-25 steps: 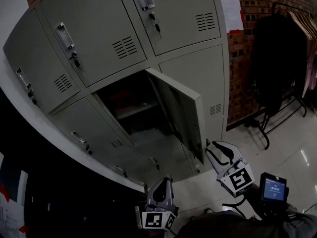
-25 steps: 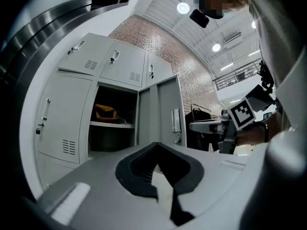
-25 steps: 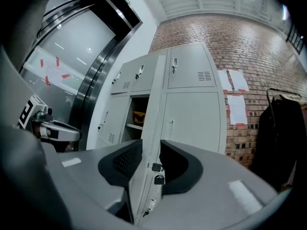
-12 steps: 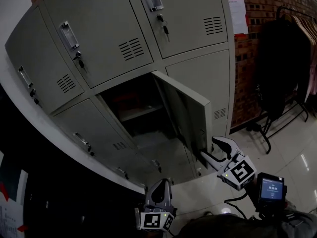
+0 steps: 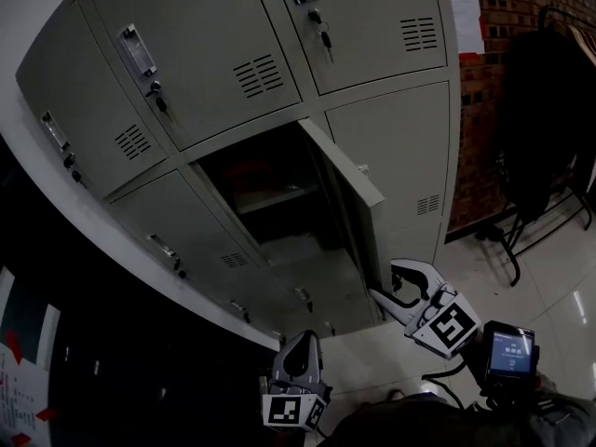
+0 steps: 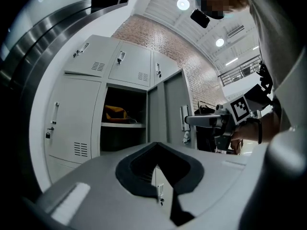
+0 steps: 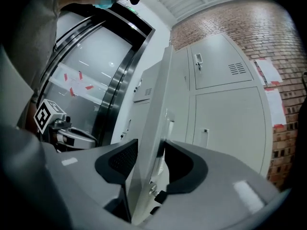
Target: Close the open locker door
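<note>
Locker door [image 5: 358, 222], head view: open, in the lower row of the grey locker bank [image 5: 186, 54], swung out toward the near side from the right of its dark compartment. Shelf [image 5: 270, 196] inside. Right gripper [image 5: 386, 280] at the door's low free corner, jaws astride the edge. Left gripper [image 5: 303, 343] nearer and further left, well apart from the door, low over the pale floor [image 5: 559, 296]. Clothes rack [image 5: 545, 110] at far right, beside the brick wall [image 5: 477, 138].

Left gripper view: jaws drawn together at the tips, nothing between them. Beyond them, open compartment with a yellow item [image 6: 115, 113] on the shelf. Door standing to its right, right gripper at the door's edge.

Right gripper view: door seen edge-on, running up between the jaws. Jaws just closing, both pads [image 7: 117, 161] set against the door's faces, grasping it. Closed lockers to the right. Left gripper visible at far left.
</note>
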{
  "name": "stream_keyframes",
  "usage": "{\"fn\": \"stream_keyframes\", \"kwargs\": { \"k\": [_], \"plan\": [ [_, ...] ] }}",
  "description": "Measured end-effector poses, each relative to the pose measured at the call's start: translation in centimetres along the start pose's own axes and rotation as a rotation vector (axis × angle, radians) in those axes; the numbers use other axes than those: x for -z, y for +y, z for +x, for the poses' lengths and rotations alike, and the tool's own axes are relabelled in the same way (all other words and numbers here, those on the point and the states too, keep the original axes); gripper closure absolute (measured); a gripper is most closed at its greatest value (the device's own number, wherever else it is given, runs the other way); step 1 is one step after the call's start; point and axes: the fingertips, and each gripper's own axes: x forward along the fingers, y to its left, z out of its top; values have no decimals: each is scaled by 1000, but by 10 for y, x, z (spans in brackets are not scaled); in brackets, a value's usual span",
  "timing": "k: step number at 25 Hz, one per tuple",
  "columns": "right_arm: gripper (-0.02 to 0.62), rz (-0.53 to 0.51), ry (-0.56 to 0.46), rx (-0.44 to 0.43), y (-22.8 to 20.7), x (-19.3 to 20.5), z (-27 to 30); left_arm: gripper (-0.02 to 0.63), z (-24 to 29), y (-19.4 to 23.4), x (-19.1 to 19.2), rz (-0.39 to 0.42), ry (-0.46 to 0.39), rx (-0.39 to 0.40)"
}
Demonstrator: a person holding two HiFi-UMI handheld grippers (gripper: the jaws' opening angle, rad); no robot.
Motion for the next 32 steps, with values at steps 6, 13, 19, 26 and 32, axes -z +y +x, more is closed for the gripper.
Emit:
{"fn": "stream_keyframes", "kwargs": {
  "k": [6,13,19,26,32],
  "plan": [
    [403,9,-33,-76,27,-4,17,604,-11,17,-6,15,-11,-42],
    [416,4,-57,-101,59,-7,54,604,-19,67,-9,17,-41,-64],
    [428,-13,-54,-77,85,-5,98,604,-19,121,-14,19,-60,-42],
    [436,-43,-64,-50,102,-1,155,604,-13,178,-13,70,-65,-9],
    [446,-74,-36,-3,105,12,205,604,-9,227,-15,160,-85,-33]
  ]
}}
